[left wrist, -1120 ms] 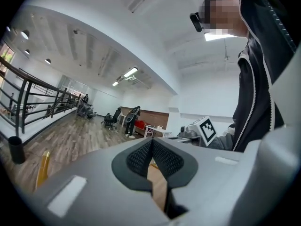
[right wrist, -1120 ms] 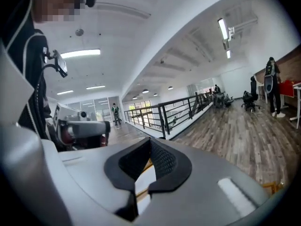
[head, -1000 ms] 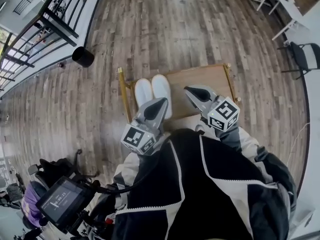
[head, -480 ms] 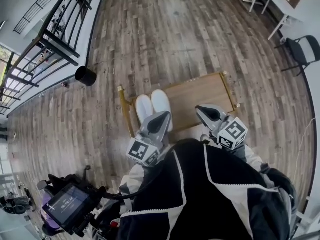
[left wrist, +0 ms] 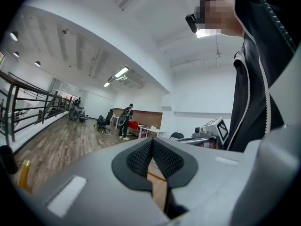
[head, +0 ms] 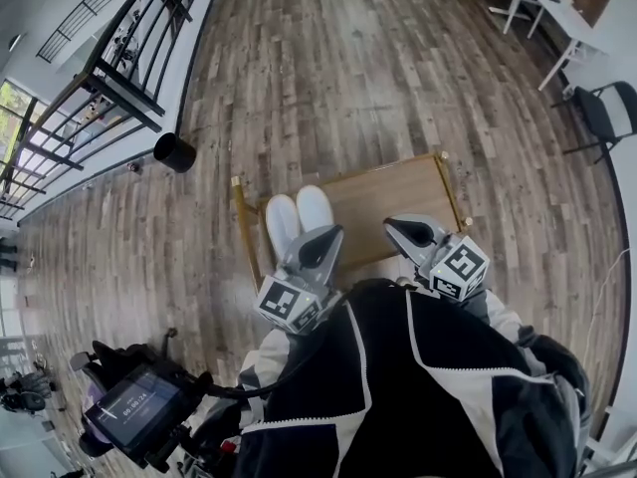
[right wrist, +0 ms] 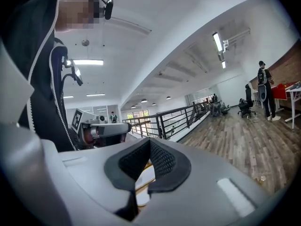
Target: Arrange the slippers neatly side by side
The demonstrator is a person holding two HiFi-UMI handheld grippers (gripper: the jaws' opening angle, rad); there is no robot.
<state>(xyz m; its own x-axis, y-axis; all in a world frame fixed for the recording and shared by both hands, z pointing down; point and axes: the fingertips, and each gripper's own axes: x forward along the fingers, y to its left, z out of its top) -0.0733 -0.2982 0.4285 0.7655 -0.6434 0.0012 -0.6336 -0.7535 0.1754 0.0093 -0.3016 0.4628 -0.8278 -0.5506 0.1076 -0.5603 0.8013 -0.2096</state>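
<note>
Left gripper (head: 330,233) and right gripper (head: 391,225) hold their jaws closed and empty, drawn slightly back from a second ago, while the white slippers (head: 299,215) stay side by side on the low wooden counter (head: 388,192).

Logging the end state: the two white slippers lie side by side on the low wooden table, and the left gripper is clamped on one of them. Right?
Not quite. The left gripper holds nothing: the left gripper view shows its jaws shut with nothing between them. The two white slippers do lie side by side on the low wooden table.
</note>
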